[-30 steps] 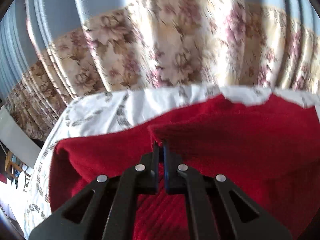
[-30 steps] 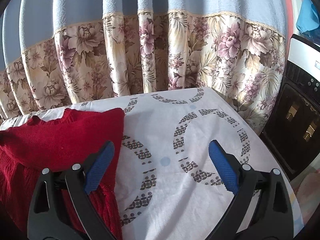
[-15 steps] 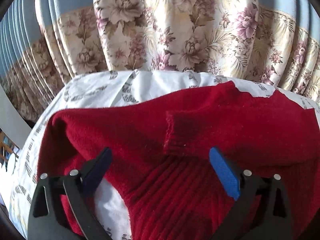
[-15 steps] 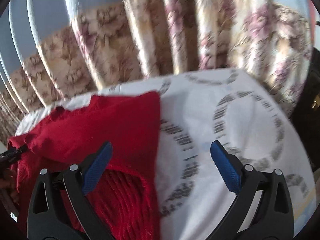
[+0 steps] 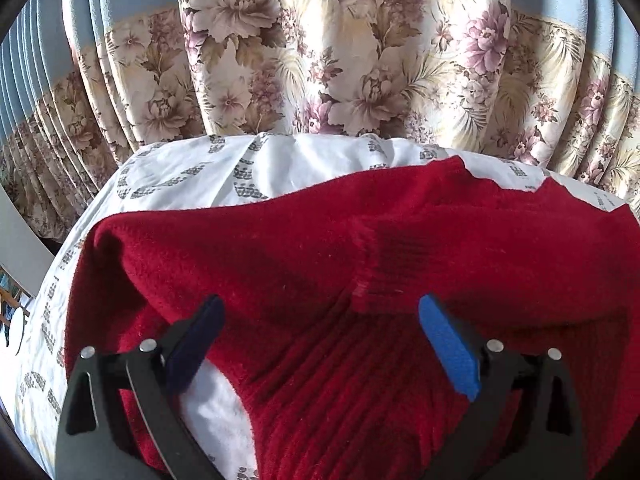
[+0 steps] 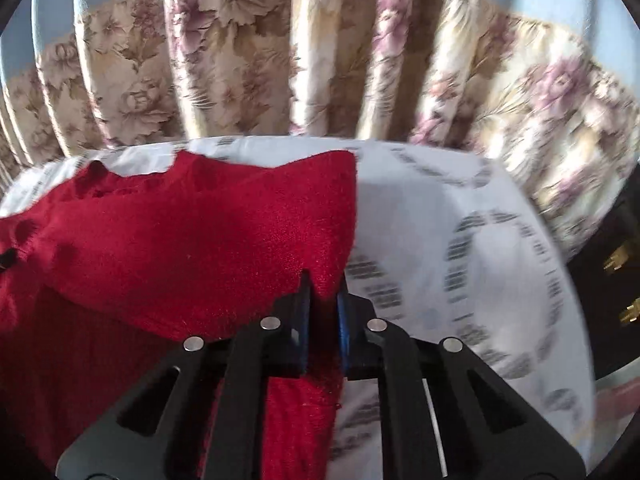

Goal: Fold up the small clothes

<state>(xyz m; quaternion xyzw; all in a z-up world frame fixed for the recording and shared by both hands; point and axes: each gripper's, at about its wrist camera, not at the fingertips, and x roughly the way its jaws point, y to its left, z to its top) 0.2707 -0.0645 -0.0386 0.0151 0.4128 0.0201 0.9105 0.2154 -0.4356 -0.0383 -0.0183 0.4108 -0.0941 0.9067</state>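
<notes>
- Since the earlier frames, the left hand-held gripper (image 5: 318,334) has let go of the red sweater (image 5: 360,280) and spread wide, while the right hand-held gripper (image 6: 323,312) has slid over from the bare cloth and its jaws have just been closing onto the sweater's edge.
- Left wrist view: the left hand-held gripper stands wide open, its blue pads (image 5: 448,352) well apart and holding nothing.
- Left wrist view: the red sweater lies spread under and ahead of the pads on the tabletop (image 5: 180,168), which is covered by a white cloth with grey arc patterns.
- Left wrist view: a sleeve cuff (image 5: 380,268) is folded in across the sweater's body, ending just ahead of the gap between the pads; ribbed knit shows nearer the camera.
- Left wrist view: a floral curtain (image 5: 340,60) with a blue upper band hangs behind the far edge.
- Right wrist view, somewhat blurred: the right hand-held gripper is pinched nearly closed on a fold of the sweater (image 6: 200,240) at its right-hand edge, red fabric caught between the pads.
- Right wrist view: the rest of the sweater spreads to the left, with bare patterned cloth (image 6: 460,248) to the right.
- Right wrist view: a dark appliance (image 6: 616,280) stands at the far right, beside the curtain (image 6: 240,48).
</notes>
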